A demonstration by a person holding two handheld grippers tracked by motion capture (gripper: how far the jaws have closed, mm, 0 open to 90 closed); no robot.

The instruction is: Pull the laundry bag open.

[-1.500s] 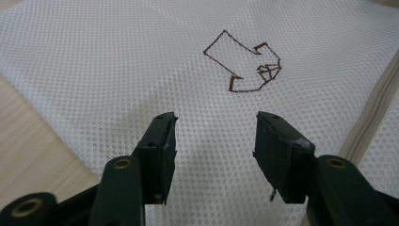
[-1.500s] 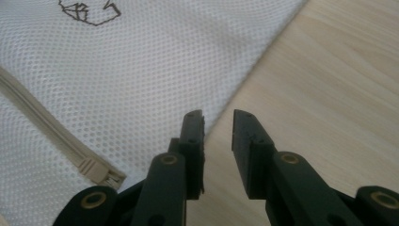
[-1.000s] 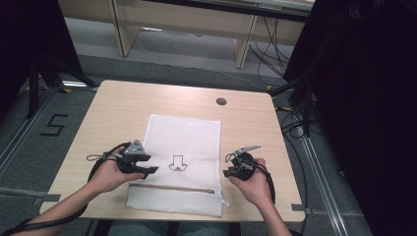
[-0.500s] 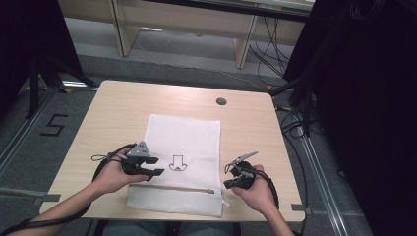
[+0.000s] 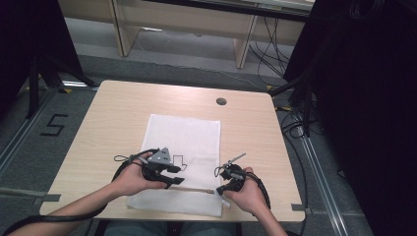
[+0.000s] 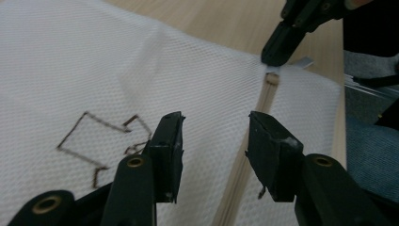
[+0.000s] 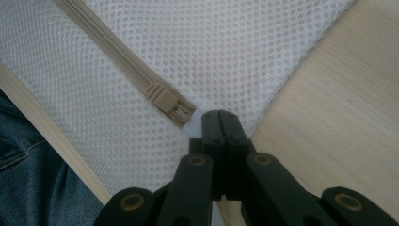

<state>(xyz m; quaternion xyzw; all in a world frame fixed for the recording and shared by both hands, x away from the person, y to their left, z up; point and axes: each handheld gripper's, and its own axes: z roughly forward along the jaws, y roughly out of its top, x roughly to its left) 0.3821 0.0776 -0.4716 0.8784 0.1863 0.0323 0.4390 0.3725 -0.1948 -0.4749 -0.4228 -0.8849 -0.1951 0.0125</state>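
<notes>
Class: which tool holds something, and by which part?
The right tool is shut on the zipper pull tab at the end of the mesh bag. The left tool holds nothing.

The high view is evenly lit from overhead: the bench [image 5: 128,118] reads bright and matte with no glare, while the surroundings at the right and upper left fall into near-black shadow, and detail is soft throughout. In the left gripper view, the near jaws are slightly blurred and the white mesh bag [image 6: 70,66] is almost overexposed. The right gripper view renders the mesh weave sharply under flat, shadow-free light.
</notes>
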